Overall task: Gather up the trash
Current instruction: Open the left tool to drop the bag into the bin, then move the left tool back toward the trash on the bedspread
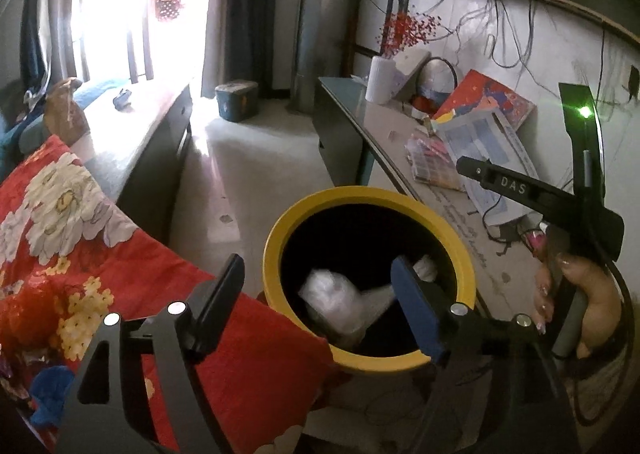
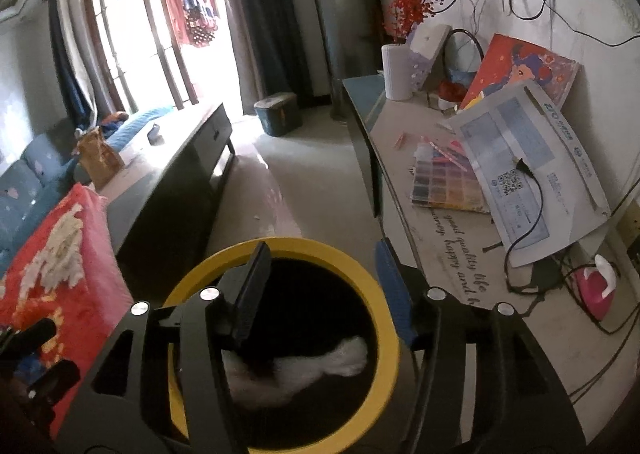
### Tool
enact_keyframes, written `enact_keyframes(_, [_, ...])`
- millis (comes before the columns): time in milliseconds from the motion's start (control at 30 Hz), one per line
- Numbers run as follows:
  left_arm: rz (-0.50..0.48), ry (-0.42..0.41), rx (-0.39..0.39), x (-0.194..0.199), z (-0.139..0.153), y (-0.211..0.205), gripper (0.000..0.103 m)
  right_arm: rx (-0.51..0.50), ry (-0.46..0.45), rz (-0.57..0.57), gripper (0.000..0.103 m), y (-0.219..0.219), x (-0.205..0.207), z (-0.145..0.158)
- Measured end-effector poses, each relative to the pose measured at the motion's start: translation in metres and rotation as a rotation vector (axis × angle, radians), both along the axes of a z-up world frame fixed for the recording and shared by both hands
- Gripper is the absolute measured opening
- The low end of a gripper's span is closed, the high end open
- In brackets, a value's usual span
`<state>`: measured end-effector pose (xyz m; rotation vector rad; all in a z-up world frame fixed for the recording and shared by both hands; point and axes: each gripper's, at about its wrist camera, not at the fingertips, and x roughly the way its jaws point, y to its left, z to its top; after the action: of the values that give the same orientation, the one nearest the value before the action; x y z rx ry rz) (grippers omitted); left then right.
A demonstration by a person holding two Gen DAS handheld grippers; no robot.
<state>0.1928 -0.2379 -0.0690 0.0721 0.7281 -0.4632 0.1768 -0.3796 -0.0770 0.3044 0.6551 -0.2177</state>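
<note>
Hovering over the yellow-rimmed trash bin (image 1: pixel 370 278), both tongs stand released and carry nothing: the left tongs (image 1: pixel 320 308) are spread wide with one finger toward the red floral quilt (image 1: pixel 100 238) and the blue-padded one over the bin's dark mouth, and the right tongs (image 2: pixel 324 294) are likewise parted above the same bin (image 2: pixel 280 338), their fingers straddling its far rim. The trash itself, a crumpled clear plastic bag (image 1: pixel 340 302), lies down inside the bin, seen again as a pale, blurred wad (image 2: pixel 316 366) from the right wrist view; it touches neither pair of tongs. By my reading the drop-off step is at its end, the piece being already deposited. The next move would call for lifting both tongs clear of the rim and turning to look for more rubbish, perhaps along the bench (image 2: pixel 440 254) at the right, where a colour-swatch sheet (image 2: pixel 446 186), a large printed envelope (image 2: pixel 524 170) and loose cables (image 2: pixel 532 210) lie near its wall-side edge. Which of these counts as trash I cannot tell; a careful look is needed before any grasp.
</note>
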Motion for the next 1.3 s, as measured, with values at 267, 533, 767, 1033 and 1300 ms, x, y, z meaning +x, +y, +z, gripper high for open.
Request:
enact_keyframes(267, [0.086,-0.015,-0.046,-0.005,0.010,0.029,0.085,0.045,-0.047,0.073,0.062,0.019,-0.006,0.012])
enact_keyframes(533, [0.180,-0.045,-0.068,-0.015,0.026,0.064,0.094,0.075,-0.088,0.152,0.069,0.042,-0.011,0.031])
enact_keyframes(767, [0.252,-0.070,-0.085,-0.026,0.034,0.092,0.094,0.074,-0.113,0.219,0.075,0.066,-0.017,0.042])
enact_keyframes(1033, [0.336,-0.098,-0.086,-0.036,0.040,0.124,0.095,0.054,-0.117,0.306,0.075,0.098,-0.021,0.051])
enact_keyframes(1300, [0.412,-0.122,-0.096,-0.045,0.047,0.153,0.095,0.032,-0.114,0.395,0.077,0.133,-0.026,0.054])
